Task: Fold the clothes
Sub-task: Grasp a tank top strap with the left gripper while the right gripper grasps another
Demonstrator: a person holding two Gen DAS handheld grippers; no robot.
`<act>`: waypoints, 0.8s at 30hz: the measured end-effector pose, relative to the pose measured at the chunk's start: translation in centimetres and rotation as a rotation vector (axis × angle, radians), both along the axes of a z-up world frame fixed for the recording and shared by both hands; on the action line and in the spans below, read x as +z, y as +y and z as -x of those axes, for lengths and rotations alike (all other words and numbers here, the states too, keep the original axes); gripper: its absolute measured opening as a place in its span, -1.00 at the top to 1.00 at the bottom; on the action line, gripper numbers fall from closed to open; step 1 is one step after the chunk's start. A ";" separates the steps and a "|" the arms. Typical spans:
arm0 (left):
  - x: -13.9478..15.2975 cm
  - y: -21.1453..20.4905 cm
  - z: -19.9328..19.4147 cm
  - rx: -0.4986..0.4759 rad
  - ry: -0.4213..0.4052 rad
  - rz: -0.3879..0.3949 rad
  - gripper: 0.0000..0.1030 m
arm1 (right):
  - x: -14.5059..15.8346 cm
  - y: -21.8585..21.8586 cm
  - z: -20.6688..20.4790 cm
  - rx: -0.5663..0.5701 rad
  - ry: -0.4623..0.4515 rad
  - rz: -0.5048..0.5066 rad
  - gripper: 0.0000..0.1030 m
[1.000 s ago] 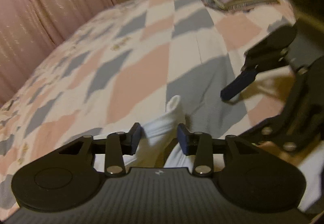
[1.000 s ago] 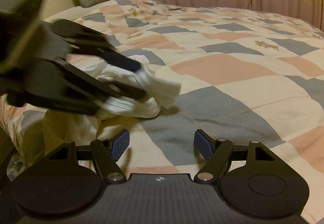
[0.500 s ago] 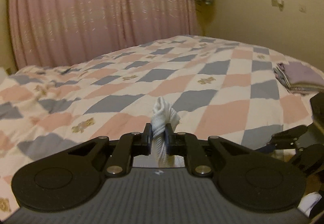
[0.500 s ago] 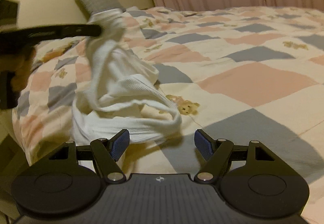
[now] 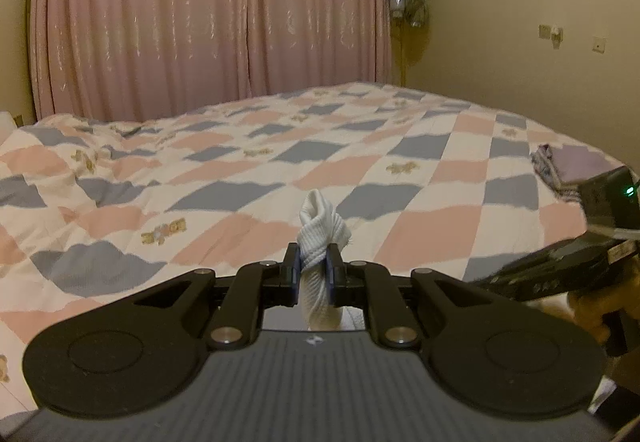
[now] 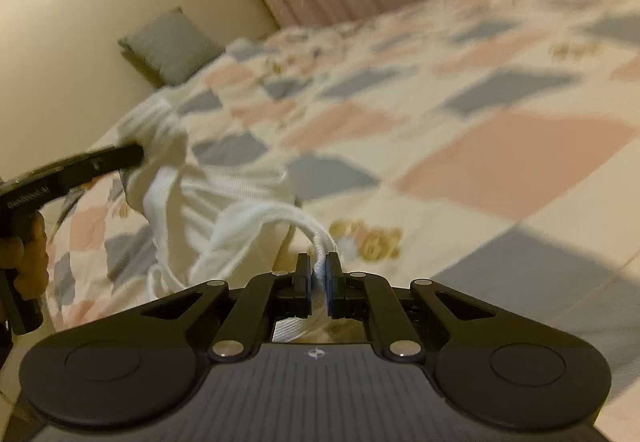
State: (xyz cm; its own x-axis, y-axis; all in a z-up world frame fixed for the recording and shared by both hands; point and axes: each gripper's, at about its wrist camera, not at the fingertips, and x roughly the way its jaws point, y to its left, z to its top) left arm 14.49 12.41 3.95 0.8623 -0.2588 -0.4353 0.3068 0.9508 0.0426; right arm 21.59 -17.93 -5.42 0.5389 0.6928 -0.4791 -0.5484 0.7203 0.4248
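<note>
Left gripper and right gripper each clamp the white shirt; open bed beyond.

Faint pale lettering along the side of the left gripper, too blurred to read, small logo mark on each gripper body, no other legible text

left gripper: black linkage arms, silver screws | blue pads | ribbed grey housing
</note>
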 end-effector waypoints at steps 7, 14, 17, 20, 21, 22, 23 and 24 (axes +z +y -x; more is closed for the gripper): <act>4.8 -1.6 4.2 -0.010 -0.156 0.023 0.81 | 9.9 -4.8 7.2 -0.137 -0.348 0.096 0.87; 11.4 -4.0 7.4 0.022 -0.327 0.089 0.81 | 18.7 -9.4 12.3 -0.319 -0.592 0.137 0.87; 13.0 -5.2 5.7 0.034 -0.364 0.128 0.81 | 20.2 -9.6 10.7 -0.350 -0.655 0.173 0.87; 12.5 -6.5 2.2 0.033 -0.352 0.135 0.80 | 20.4 -9.3 7.4 -0.365 -0.682 0.215 0.87; 11.8 -7.0 0.4 0.037 -0.336 0.133 0.81 | 20.2 -9.1 6.1 -0.368 -0.685 0.230 0.87; 11.0 -7.2 -1.2 0.039 -0.317 0.133 0.81 | 19.3 -8.8 4.0 -0.364 -0.671 0.248 0.87; 10.1 -7.4 -2.7 0.044 -0.297 0.134 0.81 | 18.5 -8.5 1.9 -0.360 -0.657 0.267 0.87; 9.0 -7.7 -4.6 0.051 -0.270 0.131 0.81 | 17.4 -8.1 -0.2 -0.355 -0.639 0.287 0.87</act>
